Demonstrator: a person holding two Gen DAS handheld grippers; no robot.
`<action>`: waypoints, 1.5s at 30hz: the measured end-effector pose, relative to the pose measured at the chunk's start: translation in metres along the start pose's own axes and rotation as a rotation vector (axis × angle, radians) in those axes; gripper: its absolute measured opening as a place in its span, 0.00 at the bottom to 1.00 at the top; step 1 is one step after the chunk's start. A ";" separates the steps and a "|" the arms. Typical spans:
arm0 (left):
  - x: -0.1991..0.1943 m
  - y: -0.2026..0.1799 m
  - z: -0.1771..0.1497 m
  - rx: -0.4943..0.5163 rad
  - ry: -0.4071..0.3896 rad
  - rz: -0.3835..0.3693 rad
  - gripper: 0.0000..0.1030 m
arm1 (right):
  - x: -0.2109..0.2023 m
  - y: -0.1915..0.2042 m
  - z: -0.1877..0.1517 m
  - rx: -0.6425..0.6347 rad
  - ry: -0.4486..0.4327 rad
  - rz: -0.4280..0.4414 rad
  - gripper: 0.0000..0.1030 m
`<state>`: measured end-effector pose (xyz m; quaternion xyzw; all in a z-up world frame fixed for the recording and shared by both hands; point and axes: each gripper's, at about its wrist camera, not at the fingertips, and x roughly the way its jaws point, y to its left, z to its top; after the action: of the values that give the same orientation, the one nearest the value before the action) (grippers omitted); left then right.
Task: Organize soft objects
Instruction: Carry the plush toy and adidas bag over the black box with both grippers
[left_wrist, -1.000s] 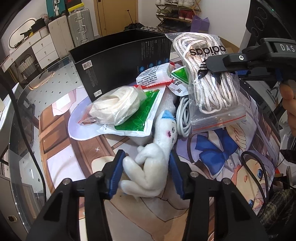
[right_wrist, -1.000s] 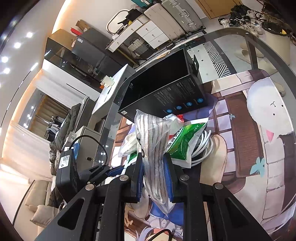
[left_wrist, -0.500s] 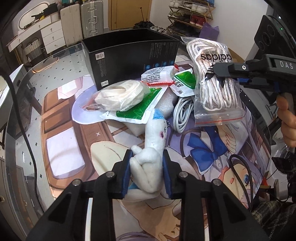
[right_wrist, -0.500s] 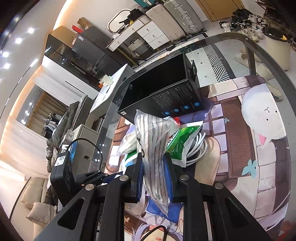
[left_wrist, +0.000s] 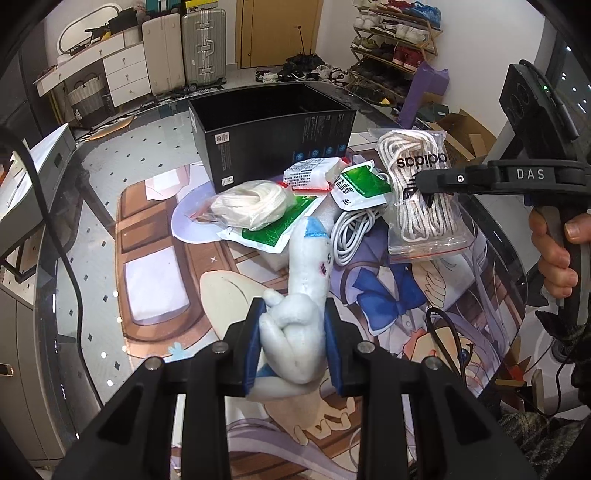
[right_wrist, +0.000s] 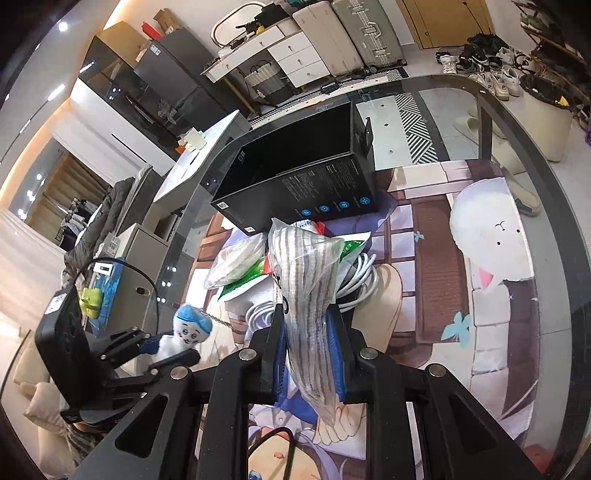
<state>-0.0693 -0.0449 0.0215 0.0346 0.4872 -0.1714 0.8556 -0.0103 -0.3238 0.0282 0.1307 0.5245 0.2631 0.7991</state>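
My left gripper (left_wrist: 292, 343) is shut on a white plush toy (left_wrist: 301, 299) with a blue cap and holds it above the mat; the toy also shows in the right wrist view (right_wrist: 188, 330). My right gripper (right_wrist: 308, 347) is shut on a clear bag of white laces (right_wrist: 306, 295), printed "adidas" in the left wrist view (left_wrist: 421, 199), held above the pile. An open black box (left_wrist: 273, 147) stands behind the pile, also in the right wrist view (right_wrist: 303, 184). In the pile lie a bagged white cord bundle (left_wrist: 255, 203), green-white packets (left_wrist: 358, 186) and a white cable (left_wrist: 351, 236).
A printed anime mat (left_wrist: 369, 302) covers the glass table (left_wrist: 96, 173). A black cable (left_wrist: 443, 332) lies on the mat at the right. Suitcases (left_wrist: 184, 44), drawers and a shoe rack (left_wrist: 391, 40) stand beyond the table.
My left gripper has closed on the plush toy and lifted it off the mat, away from the pile. My right gripper keeps holding the lace bag, raised a little.
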 end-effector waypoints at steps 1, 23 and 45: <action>-0.002 0.002 0.002 -0.002 -0.002 0.009 0.27 | -0.001 0.002 0.001 -0.019 0.009 -0.016 0.19; -0.022 0.016 0.066 -0.041 -0.085 0.096 0.27 | -0.033 0.041 0.048 -0.202 -0.003 -0.181 0.20; -0.005 0.036 0.127 -0.049 -0.113 0.128 0.27 | -0.038 0.053 0.118 -0.192 -0.065 -0.150 0.20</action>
<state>0.0445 -0.0381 0.0878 0.0348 0.4389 -0.1060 0.8916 0.0698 -0.2936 0.1324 0.0224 0.4792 0.2472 0.8419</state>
